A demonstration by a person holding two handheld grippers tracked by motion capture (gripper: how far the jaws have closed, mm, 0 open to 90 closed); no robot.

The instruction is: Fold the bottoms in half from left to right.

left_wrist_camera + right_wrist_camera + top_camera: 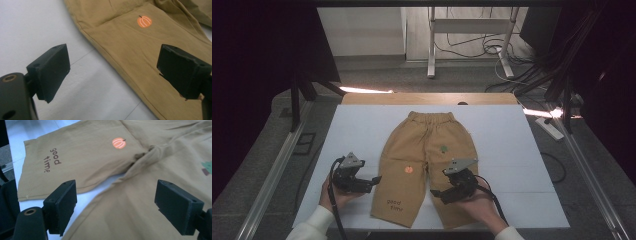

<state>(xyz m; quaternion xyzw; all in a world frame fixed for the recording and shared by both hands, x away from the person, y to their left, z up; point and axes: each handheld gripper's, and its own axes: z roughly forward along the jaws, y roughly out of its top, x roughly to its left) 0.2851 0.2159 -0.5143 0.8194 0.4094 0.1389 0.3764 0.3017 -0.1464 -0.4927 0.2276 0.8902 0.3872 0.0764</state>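
Observation:
A pair of tan child's trousers (pixel 424 150) lies flat on the white table (pixel 352 130), waistband at the far side, legs toward me. One leg carries an orange pumpkin print (pixel 409 169) and the words "good time" (pixel 394 205); the other has a green print (pixel 444 148). My left gripper (pixel 373 180) hovers open just outside the left leg's outer seam (pixel 110 60). My right gripper (pixel 437 193) is open over the right leg (pixel 140 210), near its inner edge. Nothing sits between either pair of jaws.
The table's wooden far edge (pixel 427 98) borders grey floor. Metal rails (pixel 272 175) run along both sides. A white desk frame (pixel 472 30) and loose cables (pixel 522 65) stand beyond, with a power strip (pixel 549 128) at the right.

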